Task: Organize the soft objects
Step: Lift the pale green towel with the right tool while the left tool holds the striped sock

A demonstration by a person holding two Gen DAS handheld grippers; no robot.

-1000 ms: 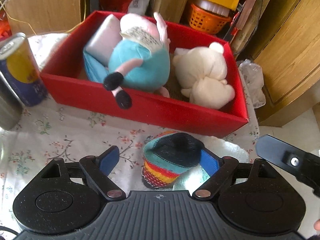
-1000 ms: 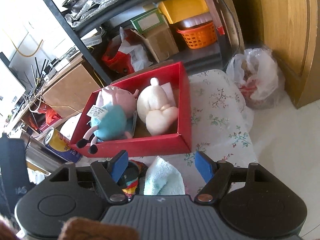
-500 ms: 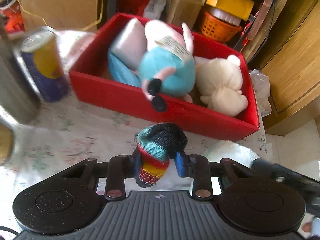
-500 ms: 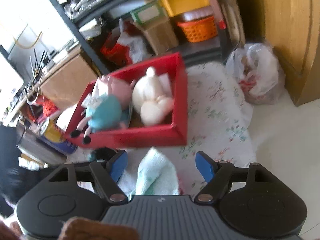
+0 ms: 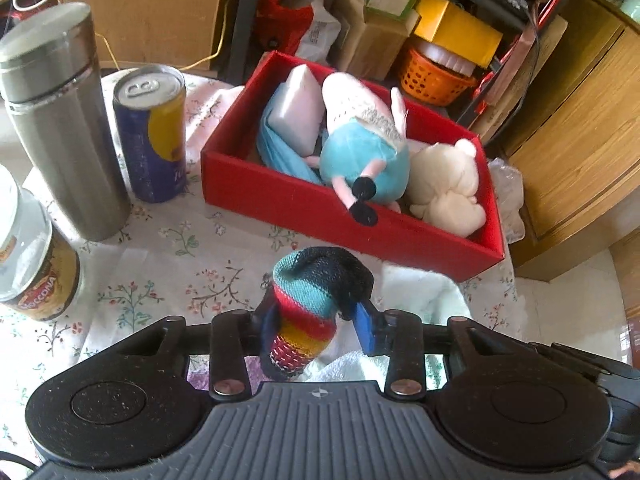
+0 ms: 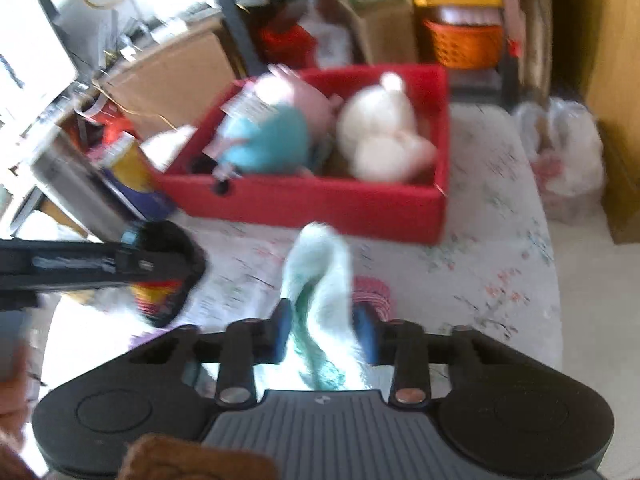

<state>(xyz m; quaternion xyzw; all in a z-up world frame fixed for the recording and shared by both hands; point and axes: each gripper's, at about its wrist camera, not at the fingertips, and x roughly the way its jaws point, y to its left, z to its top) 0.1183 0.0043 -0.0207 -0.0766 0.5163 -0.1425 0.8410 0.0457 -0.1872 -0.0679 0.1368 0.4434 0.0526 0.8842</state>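
My left gripper (image 5: 318, 326) is shut on a rainbow-striped knit sock (image 5: 310, 300) and holds it above the floral tablecloth, in front of a red box (image 5: 320, 210). The box holds a teal and pink plush pig (image 5: 362, 148), a cream plush bear (image 5: 444, 184) and a pale pillow (image 5: 296, 110). My right gripper (image 6: 322, 330) is shut on a pale mint towel (image 6: 320, 276), lifted in front of the same red box (image 6: 320, 208). The left gripper with the sock (image 6: 160, 296) shows at the left of the blurred right wrist view. More of the towel (image 5: 420, 292) lies below the left gripper.
A steel flask (image 5: 60, 120), a blue and yellow can (image 5: 152, 132) and a jar (image 5: 32, 256) stand left of the box. A pink striped item (image 6: 374, 294) lies under the towel. Shelves with cartons and an orange basket (image 5: 436, 76) stand behind. A wooden cabinet (image 5: 576, 128) is at right.
Both grippers have shut: the left on the striped sock, the right on the mint towel. Both have lifted their items off the cloth, and the left view has swung to the left.
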